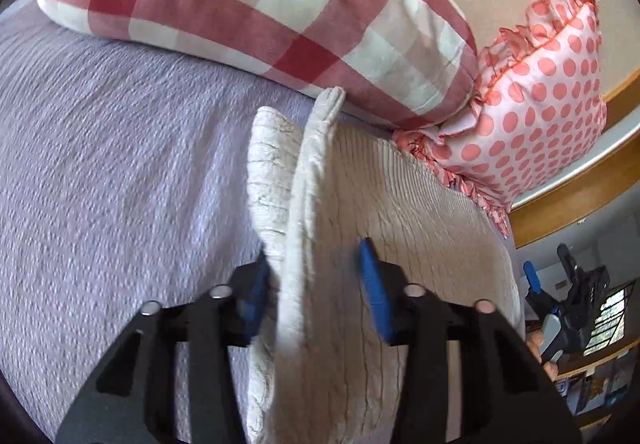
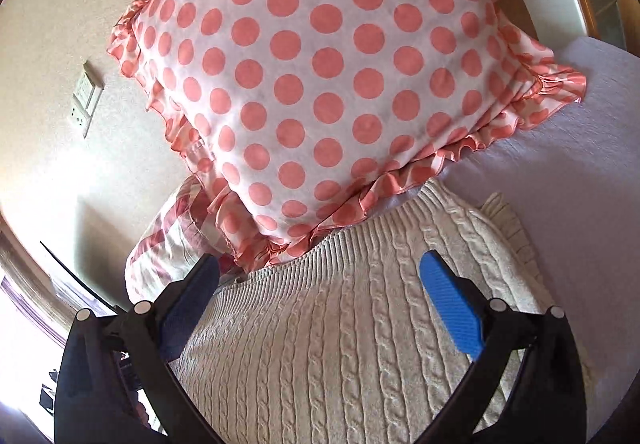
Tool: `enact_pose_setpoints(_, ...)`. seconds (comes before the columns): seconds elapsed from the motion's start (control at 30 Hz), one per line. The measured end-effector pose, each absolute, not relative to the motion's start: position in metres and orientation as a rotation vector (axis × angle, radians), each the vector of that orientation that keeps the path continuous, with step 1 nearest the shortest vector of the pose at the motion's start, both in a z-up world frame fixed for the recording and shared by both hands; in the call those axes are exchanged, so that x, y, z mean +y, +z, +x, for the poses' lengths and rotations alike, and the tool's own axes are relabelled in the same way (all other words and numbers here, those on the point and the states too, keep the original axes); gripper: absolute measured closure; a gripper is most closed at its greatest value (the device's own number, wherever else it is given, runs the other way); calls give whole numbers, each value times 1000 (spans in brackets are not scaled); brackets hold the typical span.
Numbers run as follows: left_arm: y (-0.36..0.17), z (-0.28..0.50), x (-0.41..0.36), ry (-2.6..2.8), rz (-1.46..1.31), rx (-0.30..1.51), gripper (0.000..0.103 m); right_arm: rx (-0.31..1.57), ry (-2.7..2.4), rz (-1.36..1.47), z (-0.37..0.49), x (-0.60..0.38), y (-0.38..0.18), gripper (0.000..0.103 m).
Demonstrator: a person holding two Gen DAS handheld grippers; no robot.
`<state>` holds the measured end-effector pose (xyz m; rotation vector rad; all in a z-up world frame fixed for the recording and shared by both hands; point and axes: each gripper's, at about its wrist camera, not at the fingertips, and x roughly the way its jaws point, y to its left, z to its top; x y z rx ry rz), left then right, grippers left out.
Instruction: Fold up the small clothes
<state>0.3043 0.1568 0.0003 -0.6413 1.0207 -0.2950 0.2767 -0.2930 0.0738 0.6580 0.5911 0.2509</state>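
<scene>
Cream cable-knit sweater [image 2: 340, 344] lies on the bedspread [image 1: 100, 163] just below the polka-dot pillow [image 2: 320, 63], its raised fold running lengthwise between my left gripper's [image 1: 318, 292] half-parted, unclosed fingers, while my right gripper [image 2: 320, 308] hovers wide open, empty.

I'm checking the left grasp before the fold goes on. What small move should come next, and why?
Probably close the left hand-held gripper: its jaws stand open astride a raised edge of the cream sweater, so nothing is gripped. The right hand-held gripper is open above the sweater's body and can wait.
</scene>
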Motion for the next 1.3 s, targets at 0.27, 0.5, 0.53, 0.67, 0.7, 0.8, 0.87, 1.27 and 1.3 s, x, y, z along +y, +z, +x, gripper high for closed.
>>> enact_pose_setpoints(0.27, 97, 308, 89, -396, -641, 945, 91, 489, 203, 681, 257, -343, 100, 1)
enact_pose_setpoints(0.5, 118, 342, -145, -693, -564, 949, 90, 521, 78, 634, 255, -397, 102, 1)
enact_pose_setpoints(0.53, 106, 346, -177, -731, -549, 984, 89, 533, 70, 642, 256, -406, 97, 1)
enact_pose_setpoints(0.67, 74, 349, -240, -878, -529, 1100, 90, 574, 52, 698, 258, -435, 82, 1)
enact_pose_setpoints(0.7, 80, 343, -235, -909, -517, 1062, 90, 588, 69, 705, 259, -438, 81, 1)
enact_pose_setpoints(0.8, 106, 314, -197, -899, -411, 941, 70, 650, 137, 671, 263, -427, 81, 7)
enact_pose_setpoints(0.87, 116, 289, -170, -829, -288, 885, 63, 711, 155, 629, 264, -414, 80, 17)
enact_pose_setpoints(1.27, 85, 204, -124, -760, 74, 729, 51, 634, 265, 558, 173, -394, 111, 22)
enact_pose_setpoints(1.3, 85, 206, -118, -754, 50, 729, 51, 642, 349, 589, 163, -386, 109, 22)
